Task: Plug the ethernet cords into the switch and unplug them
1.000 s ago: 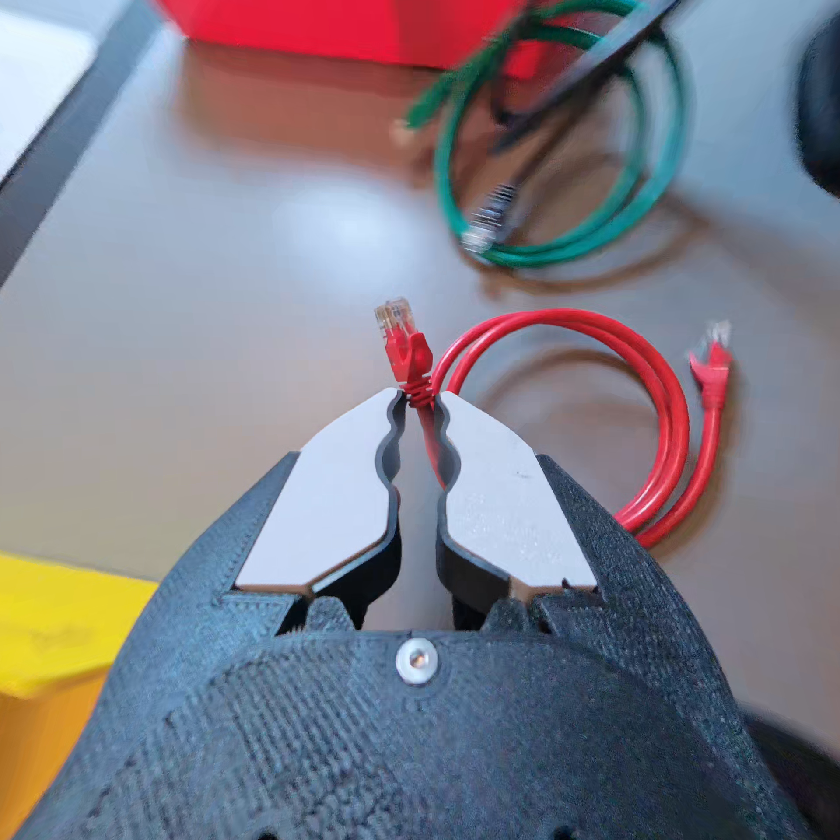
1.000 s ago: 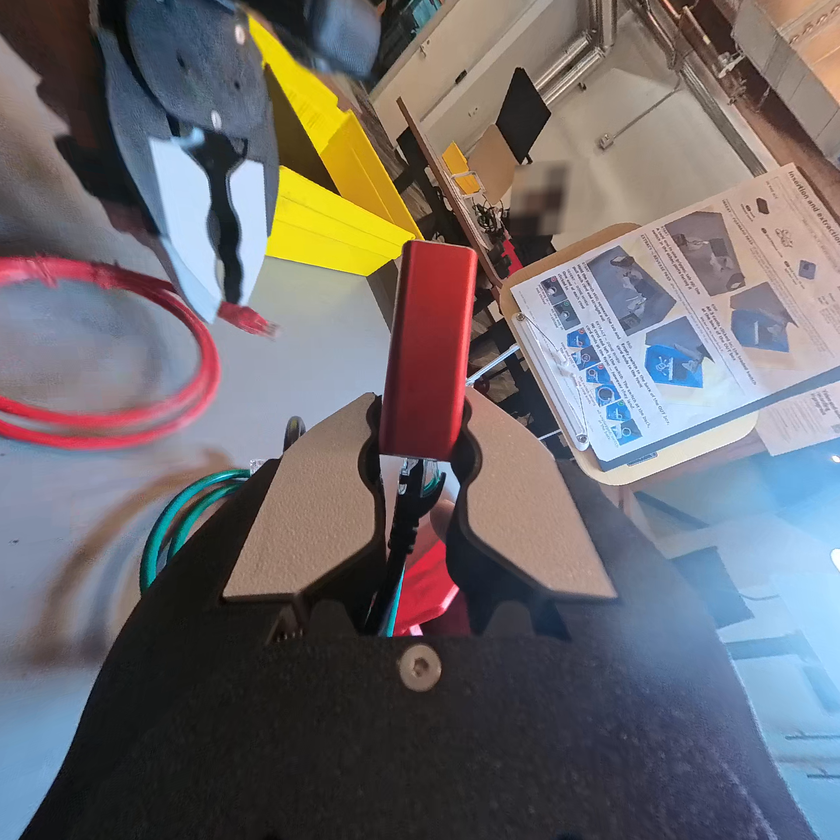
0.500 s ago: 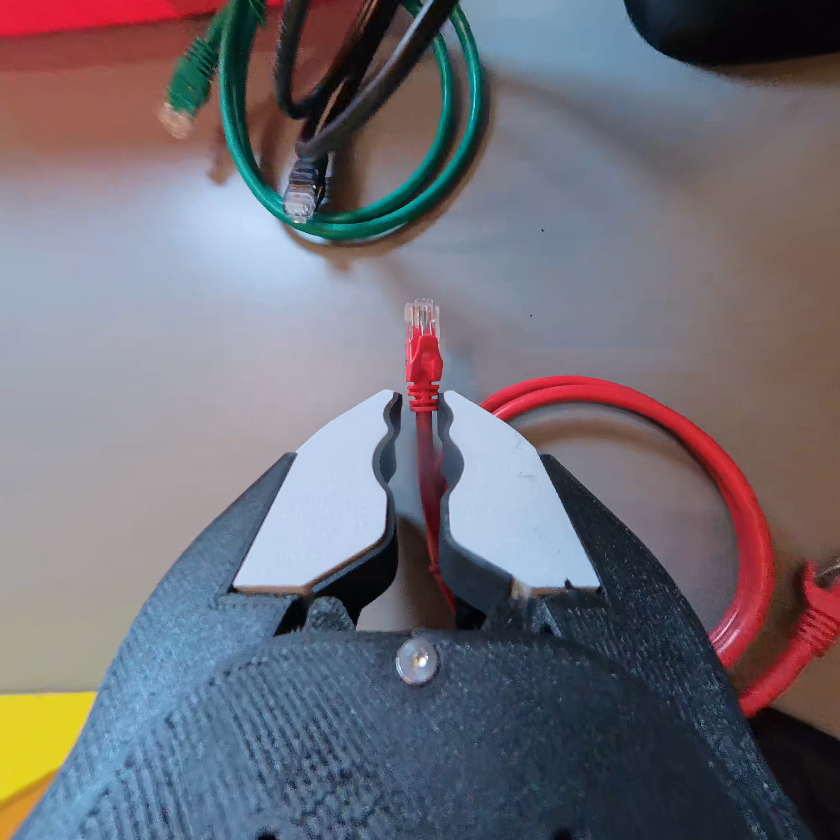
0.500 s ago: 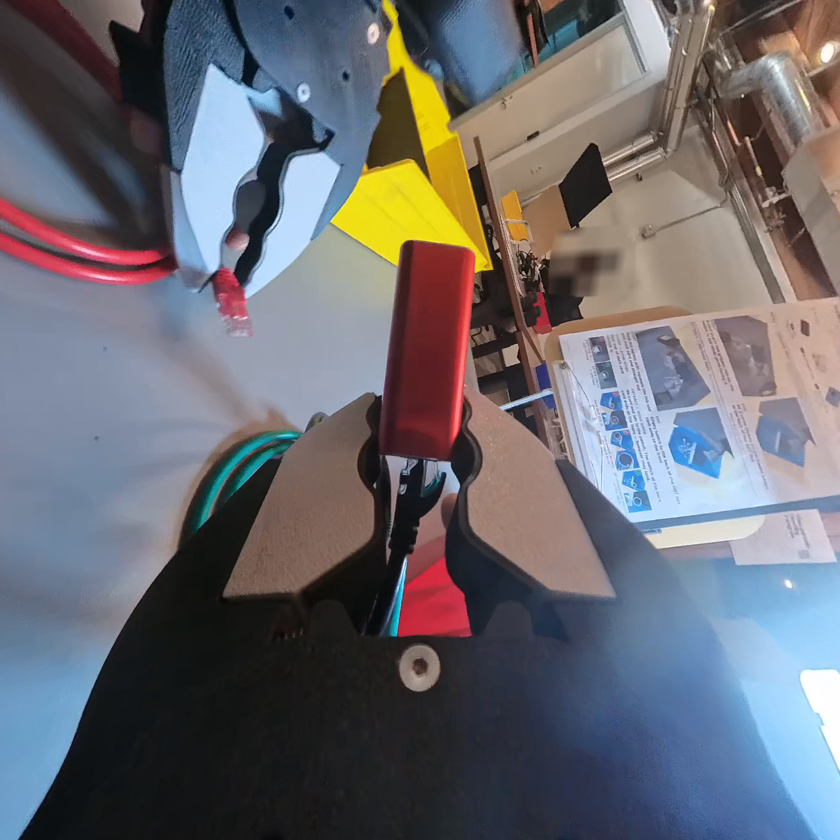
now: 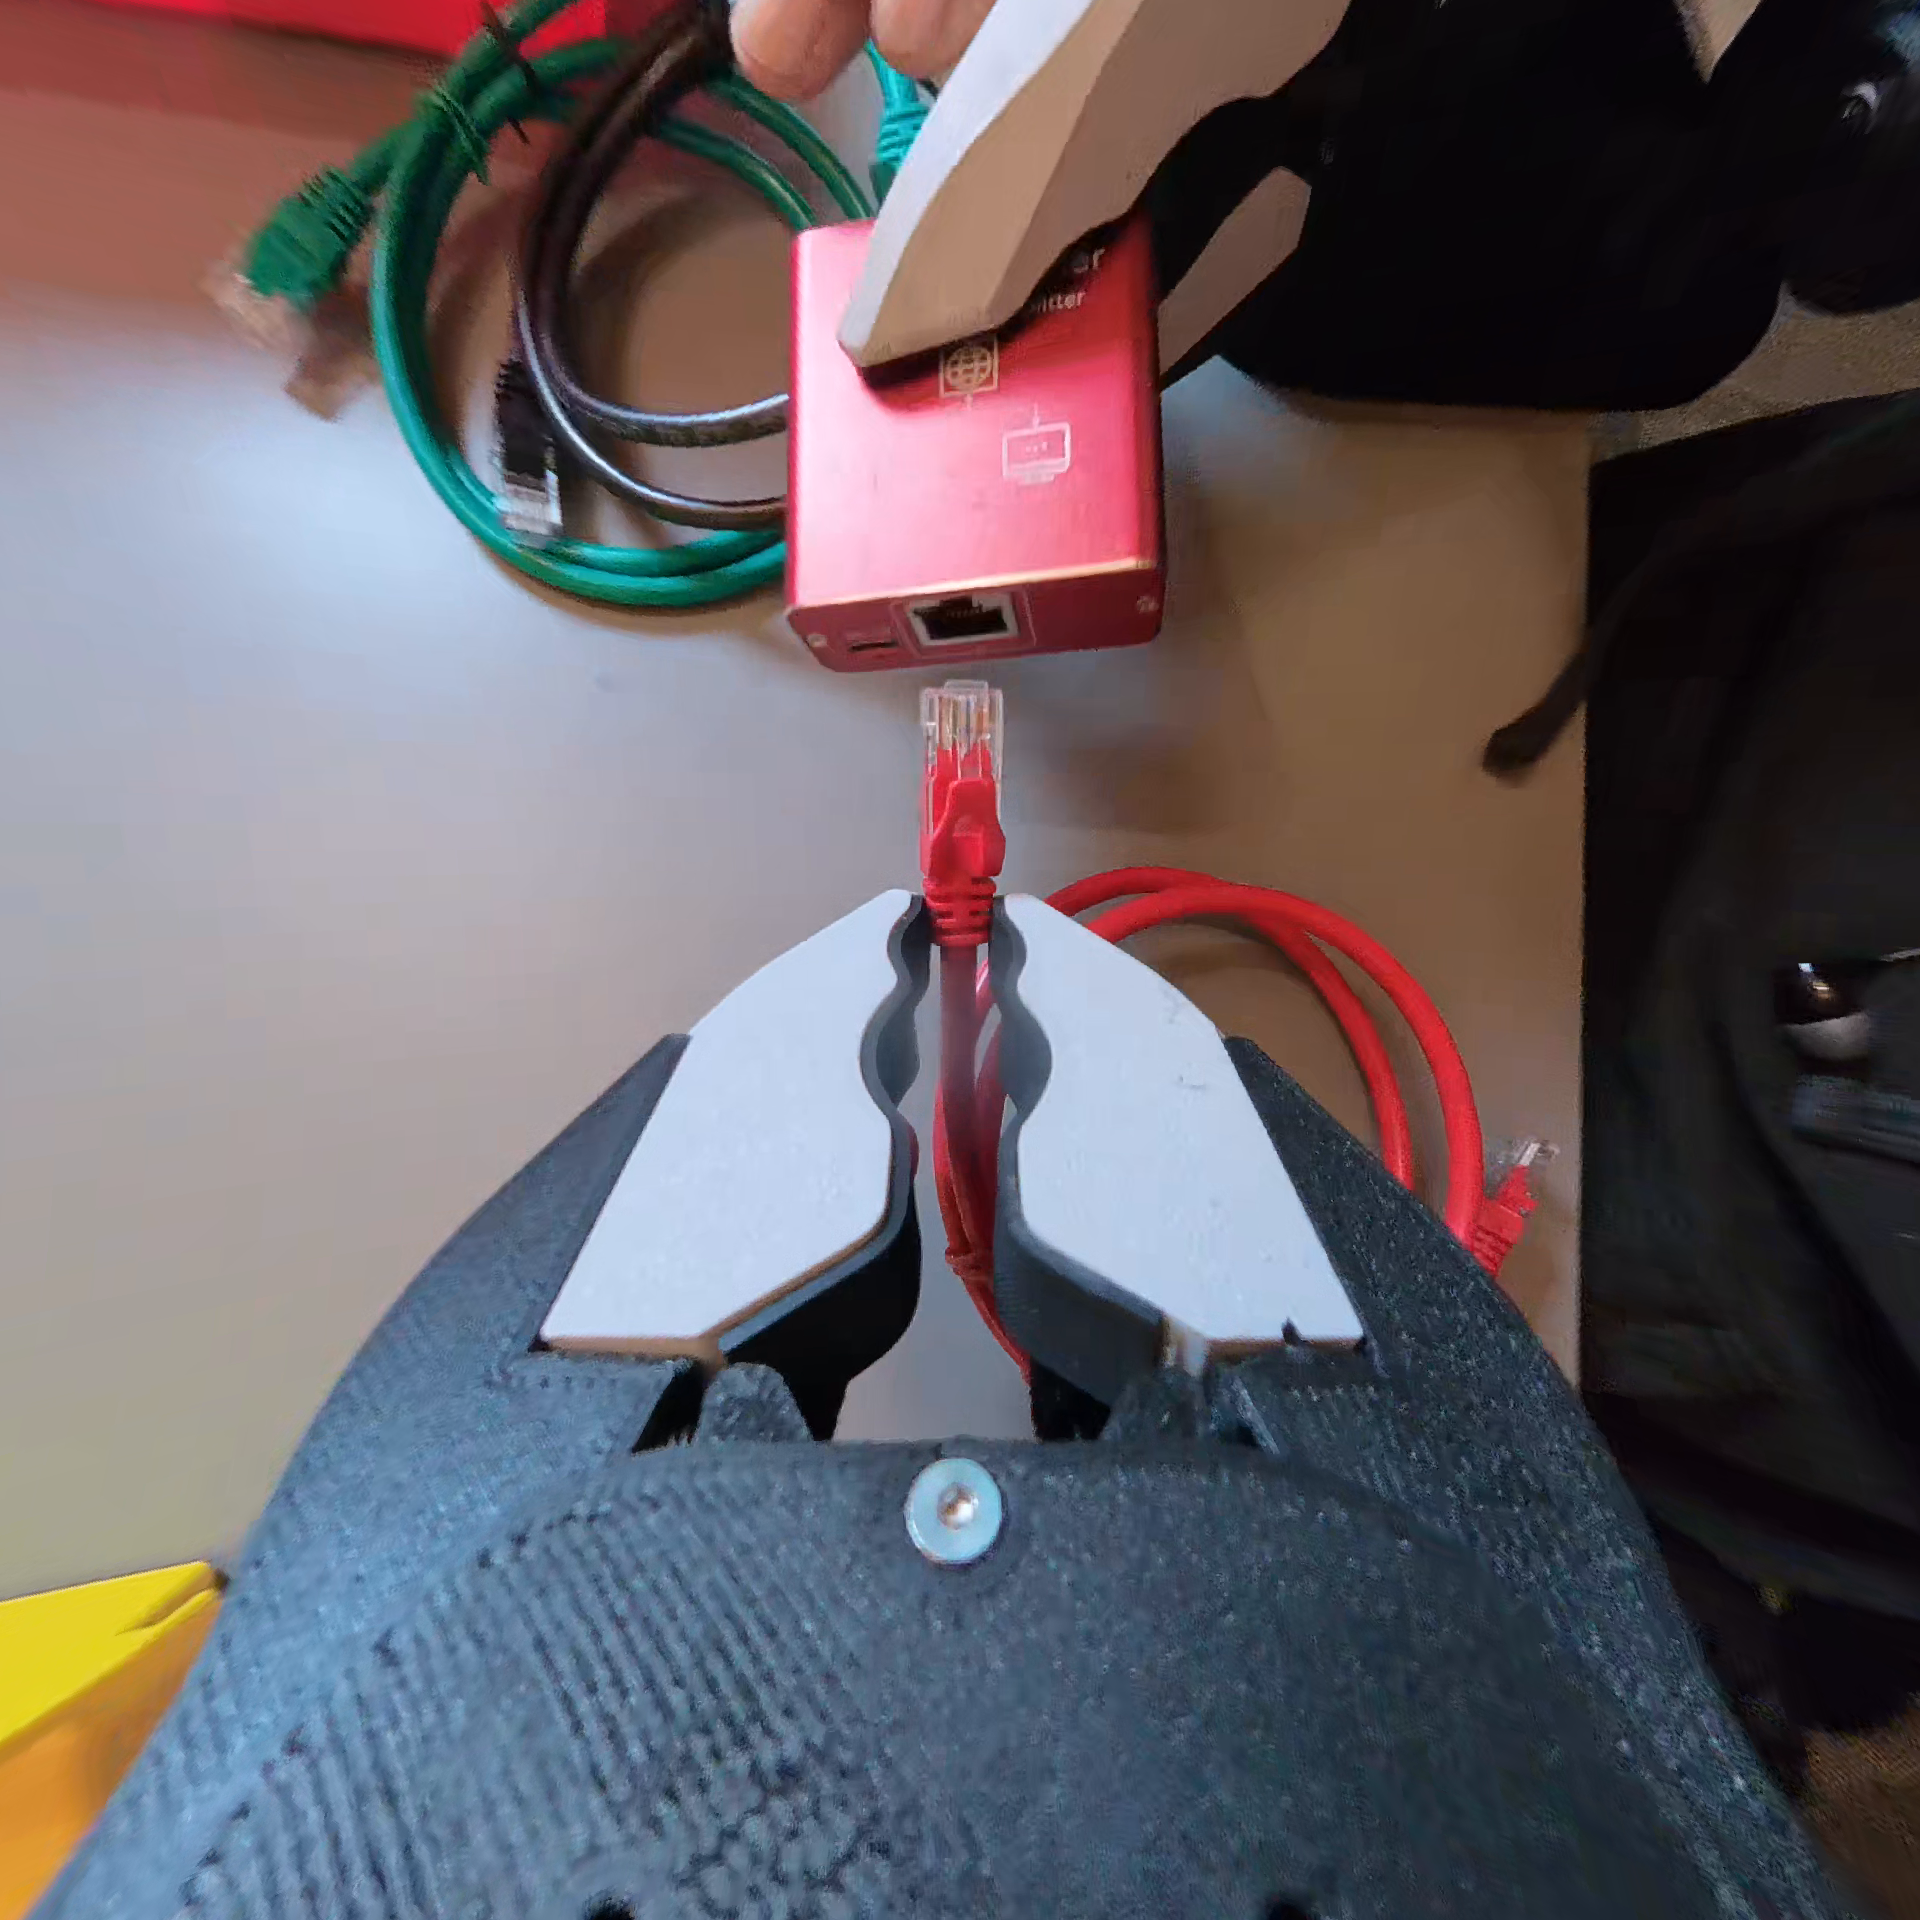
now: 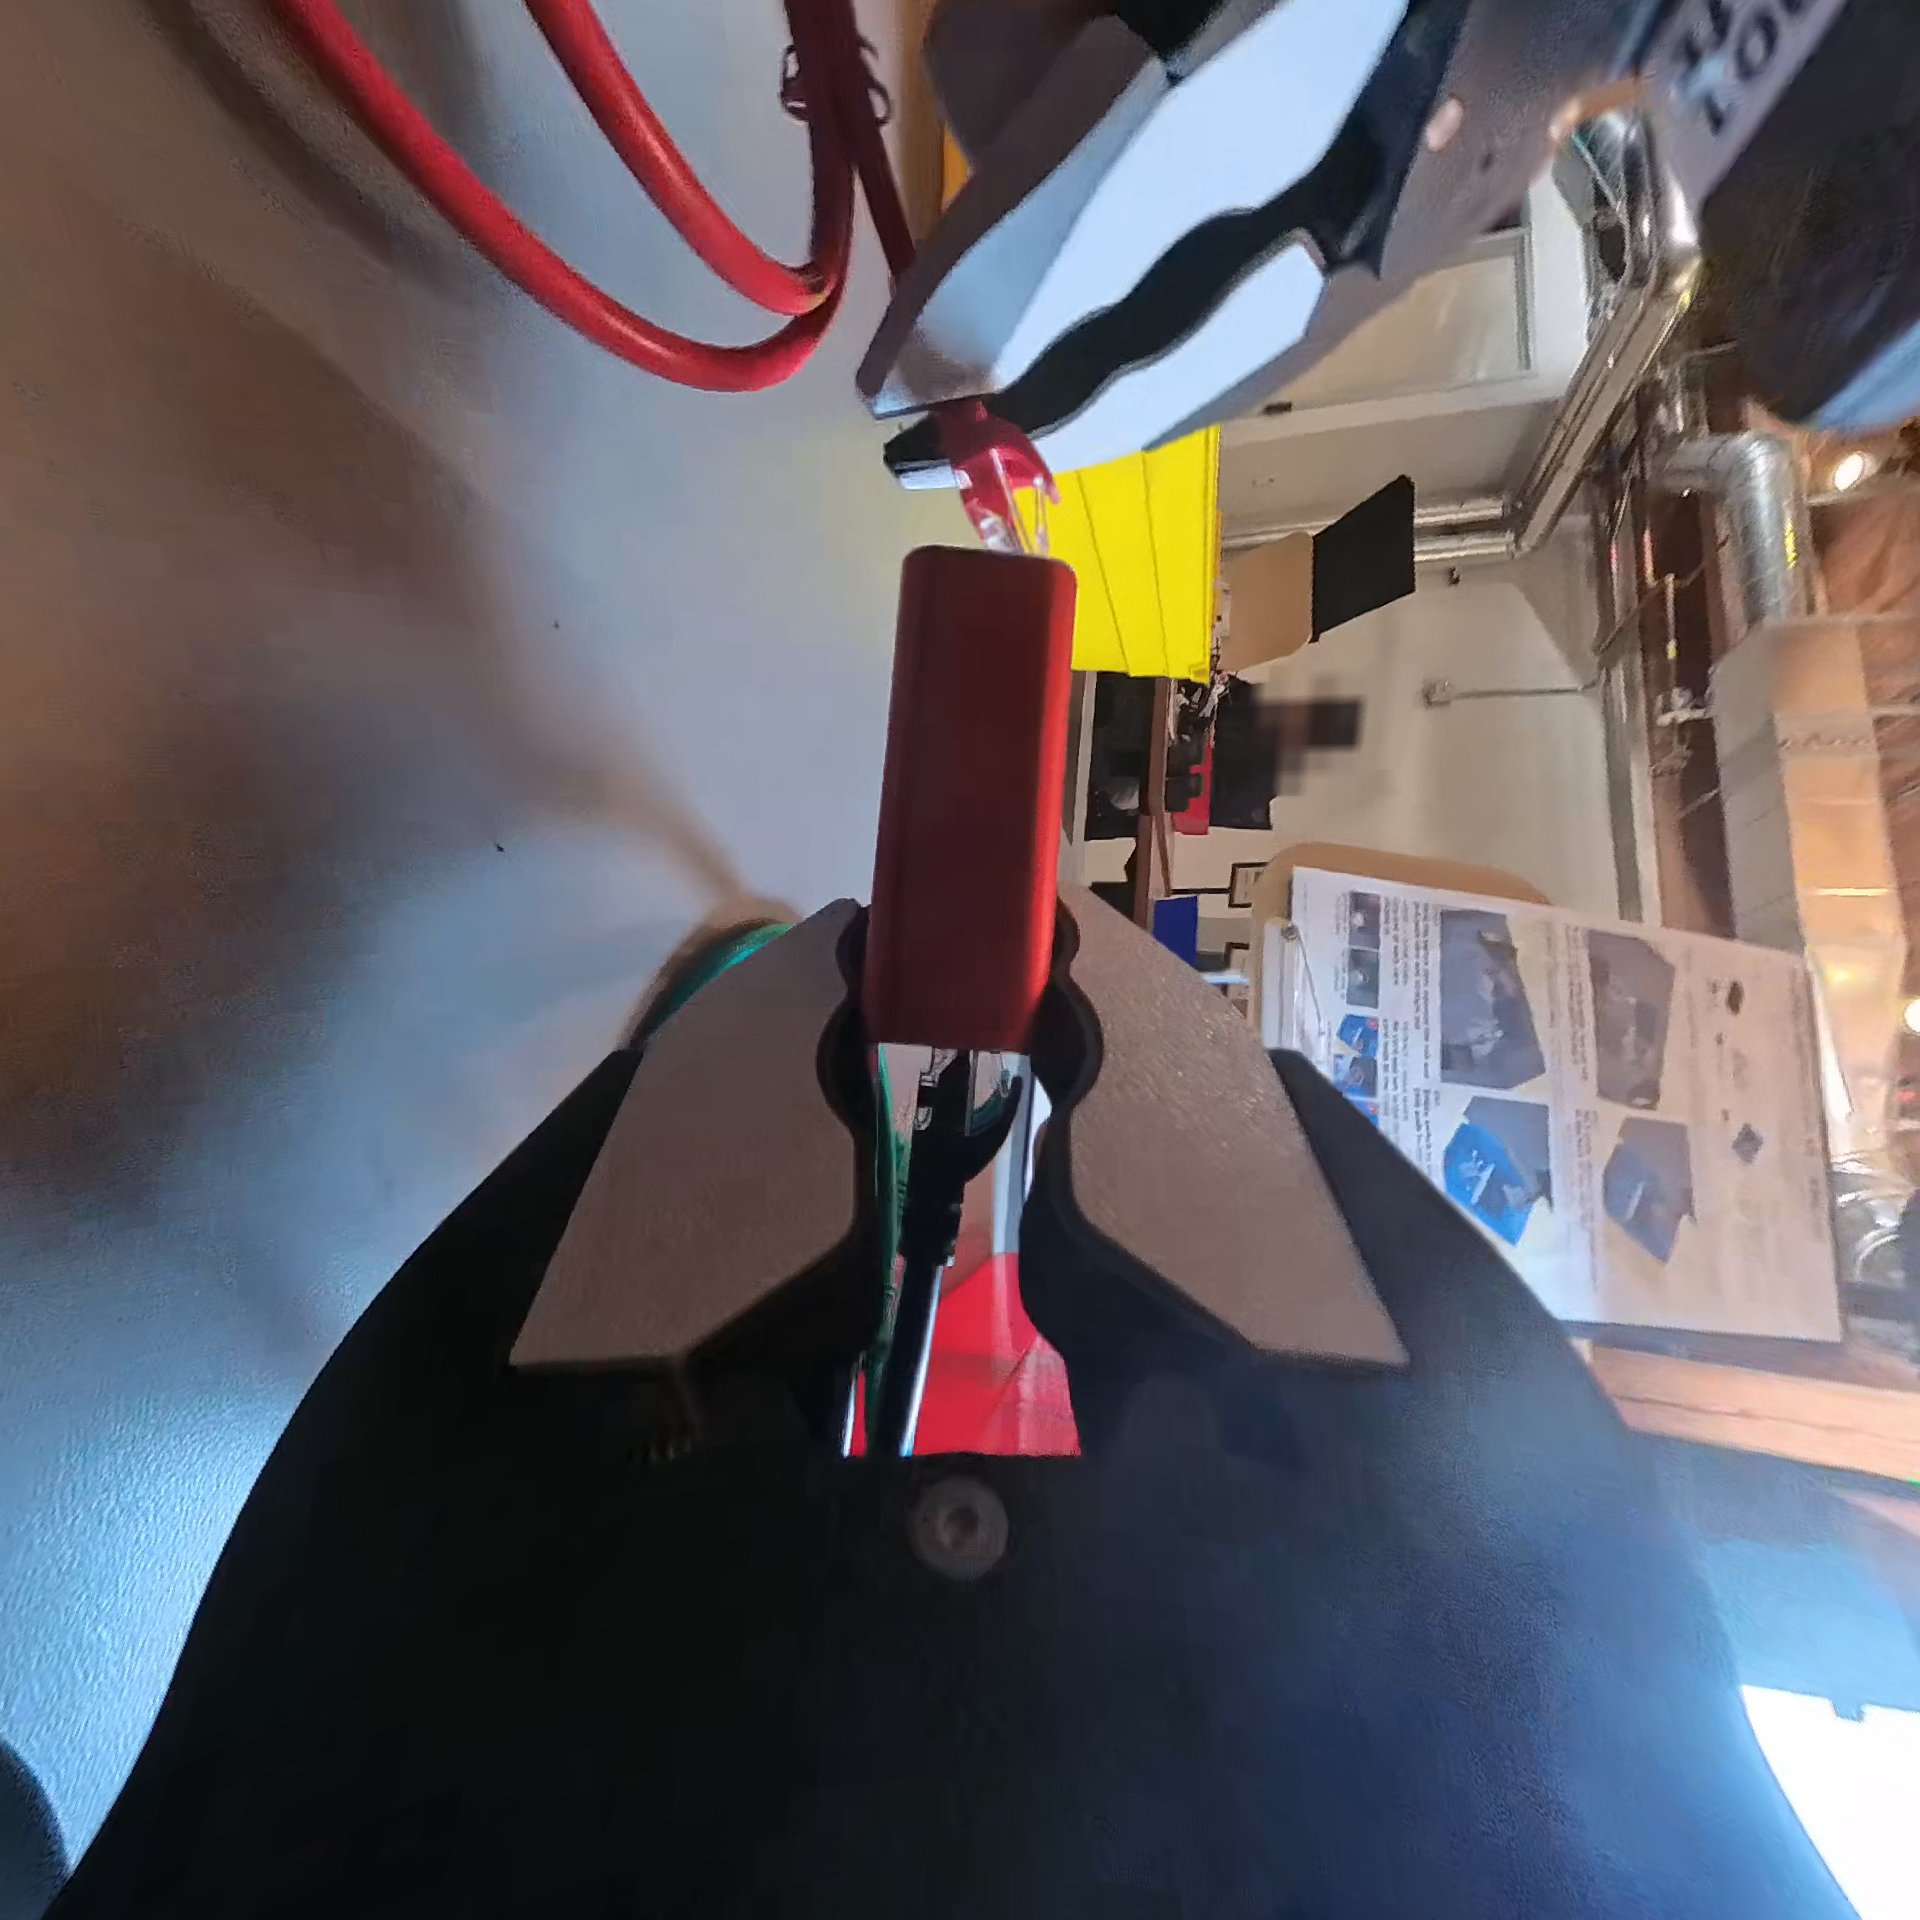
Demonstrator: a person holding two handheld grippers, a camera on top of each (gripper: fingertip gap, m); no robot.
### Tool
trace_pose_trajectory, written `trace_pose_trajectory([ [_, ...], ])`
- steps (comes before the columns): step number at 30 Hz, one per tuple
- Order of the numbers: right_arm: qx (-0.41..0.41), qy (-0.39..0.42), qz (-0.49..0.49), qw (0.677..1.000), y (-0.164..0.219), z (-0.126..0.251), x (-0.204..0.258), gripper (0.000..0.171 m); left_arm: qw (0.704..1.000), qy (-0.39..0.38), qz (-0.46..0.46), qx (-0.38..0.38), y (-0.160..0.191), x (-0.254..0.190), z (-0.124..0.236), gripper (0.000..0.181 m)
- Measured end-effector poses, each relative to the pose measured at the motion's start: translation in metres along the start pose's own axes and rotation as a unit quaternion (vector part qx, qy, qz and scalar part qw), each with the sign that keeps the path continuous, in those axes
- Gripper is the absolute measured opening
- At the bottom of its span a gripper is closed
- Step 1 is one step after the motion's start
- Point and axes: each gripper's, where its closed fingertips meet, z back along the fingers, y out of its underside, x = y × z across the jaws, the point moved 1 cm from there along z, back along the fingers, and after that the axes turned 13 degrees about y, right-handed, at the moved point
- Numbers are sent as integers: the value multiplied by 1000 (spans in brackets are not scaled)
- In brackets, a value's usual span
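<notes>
My left gripper [image 5: 961, 914] is shut on the red ethernet cord [image 5: 1382, 997] just behind its plug [image 5: 962, 790]. The plug's clear tip points at the open port [image 5: 961, 621] of the red switch [image 5: 977, 488], a short gap away. My right gripper [image 6: 961, 935] is shut on the red switch [image 6: 971, 790] and holds it above the table. In the right wrist view the left gripper [image 6: 997, 405] and the red plug [image 6: 1003, 499] sit just past the switch's far end. A green cord [image 5: 447, 343] and a black cord [image 5: 582, 384] hang from the switch's back.
The grey table [image 5: 364, 831] lies below. The red cord's other plug [image 5: 1501, 1210] lies at the right edge. A yellow bin [image 5: 73, 1704] is at lower left, a red box [image 5: 343, 21] at the back. A clipboard with printed sheets [image 6: 1558, 1101] stands off the table.
The switch in my right gripper has come into the left wrist view, facing the red plug. The two grippers have closed in until the plug is just short of the port.
</notes>
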Motion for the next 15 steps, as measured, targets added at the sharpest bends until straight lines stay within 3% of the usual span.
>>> trace_pose_trajectory([
  [8, -32, -15, 60, 998, -12, -3, 9, 28, 994, 56, 49, 83, 11, -2, -13, 10],
  [15, -63, -29, 94, 993, -19, 0, 8, 28, 987, 117, 76, 74, 10, -12, -12, 10],
])
